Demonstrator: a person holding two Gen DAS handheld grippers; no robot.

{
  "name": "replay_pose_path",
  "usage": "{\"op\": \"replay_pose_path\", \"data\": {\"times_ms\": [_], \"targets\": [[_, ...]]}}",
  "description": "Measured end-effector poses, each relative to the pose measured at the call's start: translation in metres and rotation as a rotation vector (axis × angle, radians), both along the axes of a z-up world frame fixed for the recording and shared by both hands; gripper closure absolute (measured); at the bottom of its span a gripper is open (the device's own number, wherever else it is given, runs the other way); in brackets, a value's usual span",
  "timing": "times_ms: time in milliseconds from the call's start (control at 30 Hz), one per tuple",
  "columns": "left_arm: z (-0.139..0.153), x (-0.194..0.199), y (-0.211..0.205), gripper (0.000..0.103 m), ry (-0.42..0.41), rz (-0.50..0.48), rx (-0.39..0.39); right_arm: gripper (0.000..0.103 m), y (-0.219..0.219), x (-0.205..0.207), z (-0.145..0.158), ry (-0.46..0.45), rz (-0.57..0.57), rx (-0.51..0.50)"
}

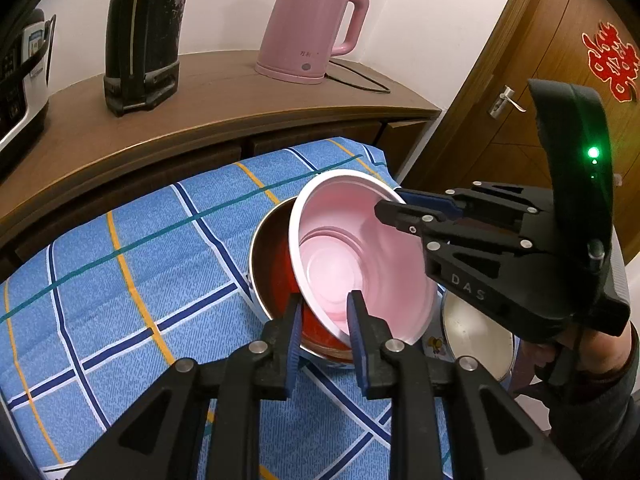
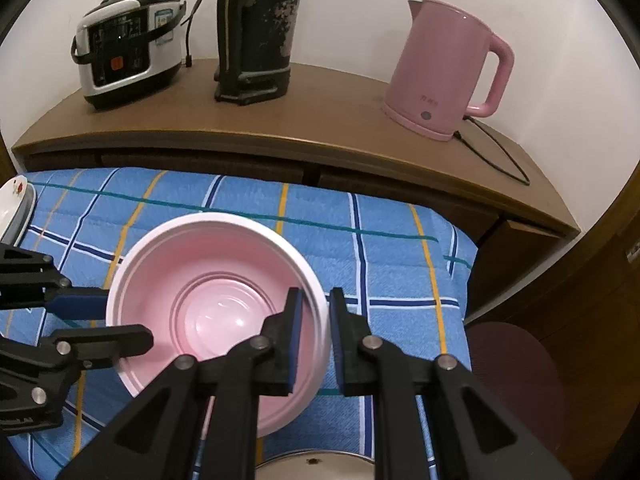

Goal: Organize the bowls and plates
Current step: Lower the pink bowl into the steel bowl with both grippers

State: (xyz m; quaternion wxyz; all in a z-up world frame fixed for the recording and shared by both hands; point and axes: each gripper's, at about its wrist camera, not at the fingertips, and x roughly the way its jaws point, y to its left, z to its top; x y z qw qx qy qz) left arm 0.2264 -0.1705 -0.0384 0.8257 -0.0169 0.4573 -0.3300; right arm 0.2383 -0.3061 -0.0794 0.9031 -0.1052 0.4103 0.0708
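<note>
Two pairs of tongs hold one pink bowl point(image 1: 352, 256) by its rim, from opposite sides. The bowl is pale pink inside with raised concentric rings on its flat bottom, and a thick white rim runs round the top. It is tilted, its lower edge sitting inside a steel bowl point(image 1: 272, 264) with a red-looking interior, which stands on a blue checked cloth point(image 1: 120, 280) crossed by white, navy, yellow and teal lines.

The left tongs point(image 1: 324, 320) are nearly closed, one blue pad inside the pink wall and one outside it, and the pads press on the rim. The right tongs point(image 2: 316, 316) are likewise pinched on the far rim, one finger in the bowl and one out.

Just beside the pink bowl lies a shallow metal dish point(image 1: 476, 336). Behind the cloth a wooden worktop point(image 2: 280, 120) carries a pink kettle point(image 2: 448, 68), a tall black appliance point(image 2: 256, 32) and a rice cooker point(image 2: 128, 48).
</note>
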Motion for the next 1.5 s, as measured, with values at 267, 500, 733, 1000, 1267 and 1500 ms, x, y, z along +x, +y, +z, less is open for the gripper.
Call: {"op": "replay_pose_path", "data": {"times_ms": [267, 500, 733, 1000, 1267, 1500], "targets": [[0.0, 0.001, 0.001, 0.078, 0.009, 0.003, -0.009, 0.088, 0.003, 0.005, -0.006, 0.023, 0.004, -0.009], [0.0, 0.002, 0.003, 0.078, 0.014, 0.001, -0.018, 0.088, 0.004, 0.006, -0.008, 0.03, 0.008, -0.02], [0.0, 0.002, 0.003, 0.078, 0.009, 0.0, -0.018, 0.088, 0.004, 0.007, -0.01, 0.036, 0.012, -0.026], [0.001, 0.002, 0.004, 0.078, 0.013, 0.002, -0.026, 0.088, 0.005, 0.008, -0.011, 0.038, 0.013, -0.029], [0.002, 0.001, 0.005, 0.078, 0.013, 0.002, -0.026, 0.088, 0.006, 0.007, -0.012, 0.039, 0.016, -0.03], [0.001, 0.003, 0.007, 0.078, 0.013, 0.01, -0.025, 0.088, 0.007, 0.007, -0.014, 0.046, 0.023, -0.026]]}}
